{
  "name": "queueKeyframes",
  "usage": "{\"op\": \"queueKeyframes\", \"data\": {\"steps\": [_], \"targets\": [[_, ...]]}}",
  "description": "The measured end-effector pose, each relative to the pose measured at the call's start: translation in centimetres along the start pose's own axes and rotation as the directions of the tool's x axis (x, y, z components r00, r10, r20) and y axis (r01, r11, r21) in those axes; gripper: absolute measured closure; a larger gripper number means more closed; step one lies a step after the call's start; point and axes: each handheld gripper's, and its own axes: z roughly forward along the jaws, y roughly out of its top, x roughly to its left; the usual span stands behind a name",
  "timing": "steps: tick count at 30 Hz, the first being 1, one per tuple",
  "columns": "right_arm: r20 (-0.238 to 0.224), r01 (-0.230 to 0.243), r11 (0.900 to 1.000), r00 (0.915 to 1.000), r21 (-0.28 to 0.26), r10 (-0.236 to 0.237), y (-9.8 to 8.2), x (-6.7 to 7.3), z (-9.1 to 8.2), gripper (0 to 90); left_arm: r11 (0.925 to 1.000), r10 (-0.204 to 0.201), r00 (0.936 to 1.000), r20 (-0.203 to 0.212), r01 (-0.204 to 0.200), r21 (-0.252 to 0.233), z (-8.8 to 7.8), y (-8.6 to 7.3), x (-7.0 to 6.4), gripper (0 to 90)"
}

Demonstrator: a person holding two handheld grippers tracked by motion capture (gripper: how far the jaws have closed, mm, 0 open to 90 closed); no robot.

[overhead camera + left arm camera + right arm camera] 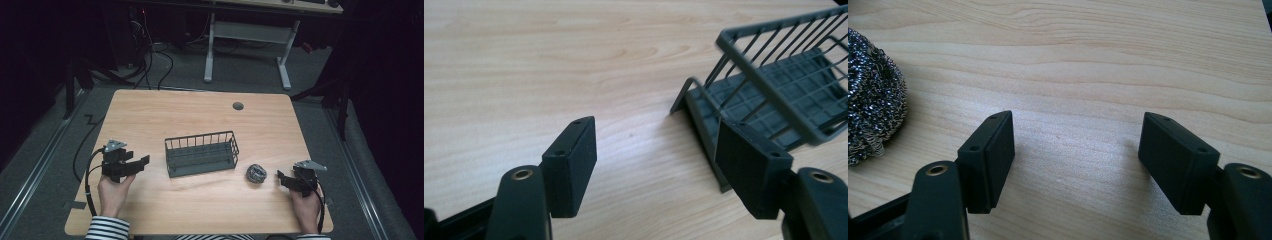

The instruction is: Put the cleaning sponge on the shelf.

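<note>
High view. Item 1: wire basket (201,153), dark grey, upright, mid-table; the landmark for all places below. Item 2: steel-wool scourer (256,173), just beside the basket's right end, on the near side, touching nothing. Item 3: left gripper (141,162), near the basket's left end, jaws parted, holding nothing. Item 4: right gripper (281,178), beyond the scourer from the basket, jaws parted, holding nothing. Support: wooden table (150,115).

Left gripper view. Basket (774,85) lies ahead and to the right of the jaws; its near corner sits just past the right pad. Jaws wide, bare wood between them.

Right gripper view. Scourer (870,95) sits left of the jaws, outside the gap. Jaws wide, bare wood between.

Handling note, as judgement: the step looks like fetching the scourer for the basket. The right gripper should swing towards the basket until the scourer centres between the pads, then close gently; the wad is springy and may slip. The left gripper can steady the basket's left end.
</note>
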Motion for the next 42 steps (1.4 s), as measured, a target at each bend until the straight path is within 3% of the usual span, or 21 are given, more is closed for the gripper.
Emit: {"op": "queueKeyframes", "data": {"steps": [8,24,29,36,42], "targets": [[-0.001,-0.001,1.000,1.0000,-0.002,0.001,0.0,0.0,0.0,31.1,0.9984,-0.052,0.9986,-0.011,0.052,0.020,0.7,-2.5,1.1,33.3],[0.000,0.000,1.000,1.0000,0.000,0.000,0.0,0.0,0.0,31.1,0.9973,-0.057,0.9956,-0.075,0.060,0.044,2.4,-5.3,1.8,32.6],[-0.001,-0.001,1.000,1.0000,-0.002,0.001,0.0,0.0,0.0,31.1,0.9951,-0.085,0.9938,-0.073,0.088,0.045,2.9,-5.8,2.2,32.4],[-0.001,-0.001,1.000,1.0000,-0.002,0.001,0.0,0.0,0.0,31.1,0.9972,-0.070,0.9917,-0.108,0.073,0.019,3.1,-6.0,2.2,32.2],[-0.001,-0.001,1.000,1.0000,-0.001,0.001,0.0,0.0,0.0,31.1,1.0000,-0.005,0.9865,-0.164,0.006,0.005,3.6,-6.3,1.6,32.1]]}}
